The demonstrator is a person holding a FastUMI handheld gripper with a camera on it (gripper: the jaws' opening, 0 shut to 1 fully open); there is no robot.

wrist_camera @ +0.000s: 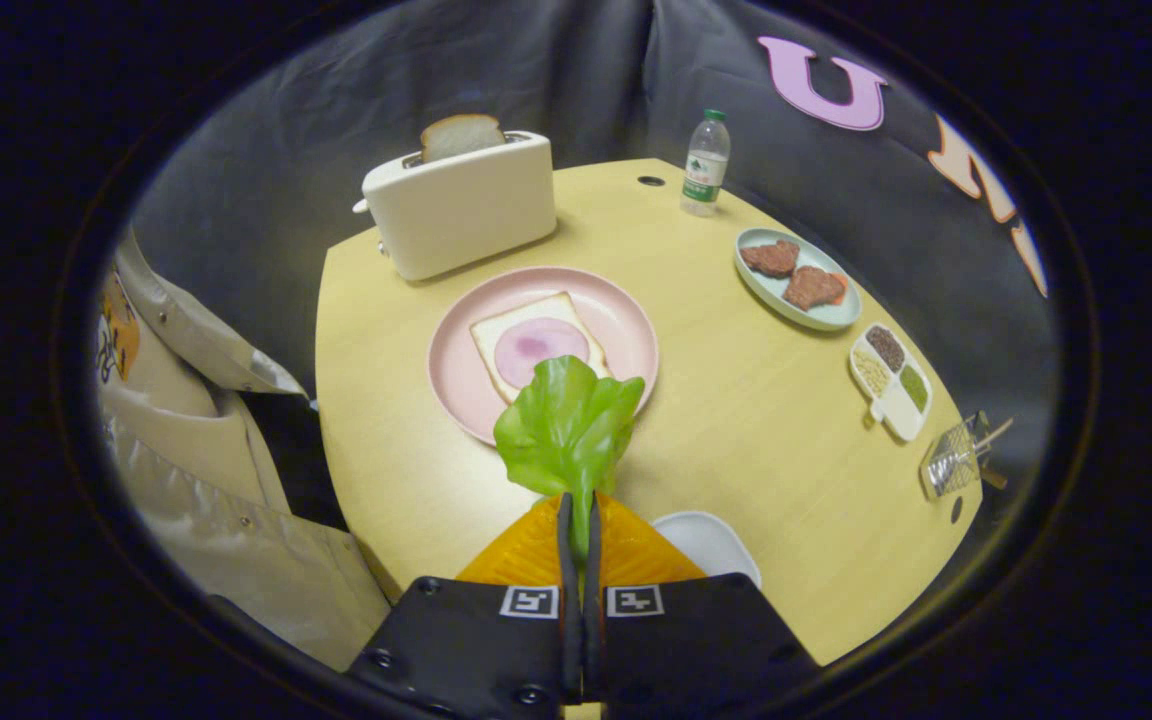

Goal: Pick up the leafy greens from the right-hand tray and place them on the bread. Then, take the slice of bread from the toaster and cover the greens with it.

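Gripper (580, 520): nearest the camera, its two fingers pressed together on the stem of the leafy greens (566, 425), which stand up just ahead of the fingertips.
Leafy greens: held above the table (736, 420), their top overlapping the near edge of the pink plate (626, 320); not yet over the middle of the bread.
Bread on plate (496, 335): one slice lies flat on the pink plate beyond the fingers, with a round pink slice of ham (536, 345) on top.
Toaster (461, 205): far left of the table, behind the plate, with a second slice of bread (461, 135) sticking out of its slot.
White tray (711, 540): near right, just beside the fingers, partly hidden by them.
Other items: a bottle (705, 165) at the far side; a pale dish with two brown pieces (796, 278) and a small divided dish (893, 380) on the right.
Stage, as I judge it: greens picked, carry to the bread under way.
Risk: the grip is only on the thin stem, so the leaf could swing or slip out early and land on the plate rim or table.
Risk: letting go short of the ham would leave the greens hanging off the bread.
Risk: a low approach could push the bread or plate.
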